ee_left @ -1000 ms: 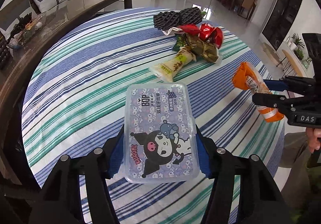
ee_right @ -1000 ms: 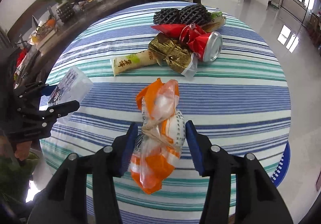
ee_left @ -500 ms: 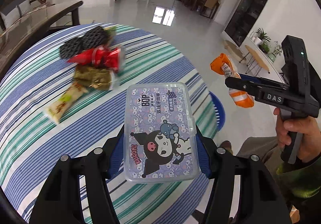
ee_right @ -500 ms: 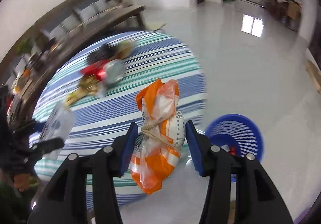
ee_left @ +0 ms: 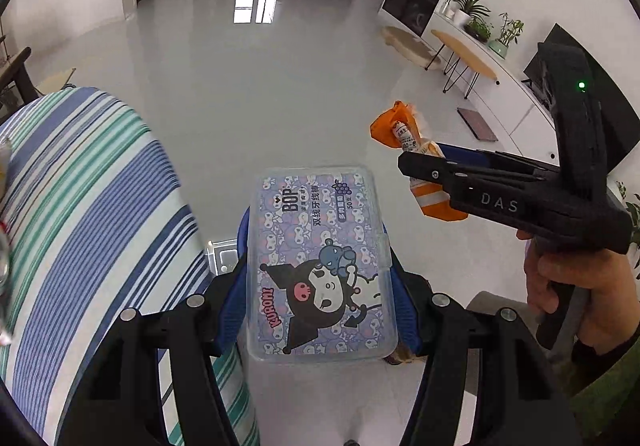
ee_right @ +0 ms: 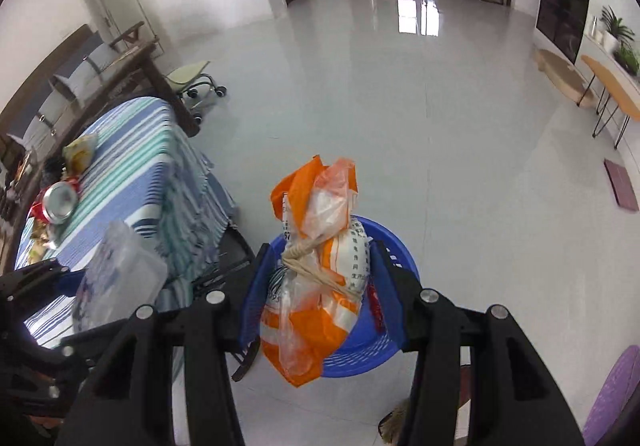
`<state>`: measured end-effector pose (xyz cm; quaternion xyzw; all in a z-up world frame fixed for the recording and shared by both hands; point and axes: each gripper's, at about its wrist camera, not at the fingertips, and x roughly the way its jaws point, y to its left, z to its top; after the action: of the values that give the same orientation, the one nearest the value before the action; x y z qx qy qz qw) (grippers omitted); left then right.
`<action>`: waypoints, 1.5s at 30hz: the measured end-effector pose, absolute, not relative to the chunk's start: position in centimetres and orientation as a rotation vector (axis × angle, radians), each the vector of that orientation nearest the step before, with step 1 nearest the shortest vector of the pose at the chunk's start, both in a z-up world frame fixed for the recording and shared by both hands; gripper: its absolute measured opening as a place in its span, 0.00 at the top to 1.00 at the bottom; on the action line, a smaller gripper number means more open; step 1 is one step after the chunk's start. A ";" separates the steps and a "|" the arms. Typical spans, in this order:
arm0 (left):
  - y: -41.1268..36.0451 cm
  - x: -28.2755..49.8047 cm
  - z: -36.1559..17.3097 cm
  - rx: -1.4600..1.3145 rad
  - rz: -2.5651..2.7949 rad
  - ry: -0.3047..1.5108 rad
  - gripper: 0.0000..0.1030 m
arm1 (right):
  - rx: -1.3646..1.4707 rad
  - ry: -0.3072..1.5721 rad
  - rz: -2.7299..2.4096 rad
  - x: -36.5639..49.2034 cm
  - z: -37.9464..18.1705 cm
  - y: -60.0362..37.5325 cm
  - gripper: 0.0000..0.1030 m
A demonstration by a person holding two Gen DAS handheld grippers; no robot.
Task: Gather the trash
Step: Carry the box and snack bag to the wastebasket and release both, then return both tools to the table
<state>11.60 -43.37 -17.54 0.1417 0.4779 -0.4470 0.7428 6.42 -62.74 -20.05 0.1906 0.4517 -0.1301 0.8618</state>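
Observation:
My left gripper (ee_left: 320, 270) is shut on a clear plastic box (ee_left: 320, 266) with a purple cartoon label, held out past the table's edge. Behind the box a sliver of blue basket (ee_left: 243, 224) shows. My right gripper (ee_right: 316, 286) is shut on an orange and clear plastic bag (ee_right: 316, 278) tied with straw string, hanging directly over the blue basket (ee_right: 396, 258) on the floor. In the left wrist view the right gripper (ee_left: 424, 162) with the bag (ee_left: 400, 130) is at the right, a hand on its handle. The box (ee_right: 120, 278) and left gripper (ee_right: 72, 286) appear at the left.
The striped table (ee_right: 132, 166) stands at the left with a crushed can (ee_right: 60, 200), wrappers and other trash on it. A rolling chair (ee_right: 196, 86) sits beyond the table. Glossy open floor (ee_right: 400, 106) stretches ahead. Low wooden tables (ee_left: 460, 50) and plants line the right wall.
Both grippers have swung right, off the table and out over the floor. The blue basket now lies under the bag, and the trash pile has slid to the far left.

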 end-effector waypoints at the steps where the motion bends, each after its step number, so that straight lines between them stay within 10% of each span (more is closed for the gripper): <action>1: -44.5 12.0 -18.5 0.320 -0.979 1.060 0.41 | 0.414 0.951 -0.275 6.5 -20.6 -63.4 0.53; 7: -48.4 13.1 -22.6 0.371 -0.981 1.097 0.40 | 0.519 0.964 -0.281 7.1 -23.7 -66.7 0.51; 10: -49.3 13.3 -23.9 0.388 -0.979 1.097 0.37 | 0.578 0.951 -0.305 6.9 -24.6 -68.1 0.28; 18: -47.5 13.1 -20.1 0.327 -0.979 0.989 0.17 | 0.566 0.844 -0.354 4.5 -21.7 -68.7 0.26; 45: -9.2 14.6 -18.6 0.212 -0.436 0.977 0.11 | 0.066 0.833 0.113 8.3 -18.5 -31.9 0.15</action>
<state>14.64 -9.19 -18.63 0.1010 0.4644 -0.2076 0.8550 8.30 -31.95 -18.51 0.0322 0.4044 0.0548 0.9124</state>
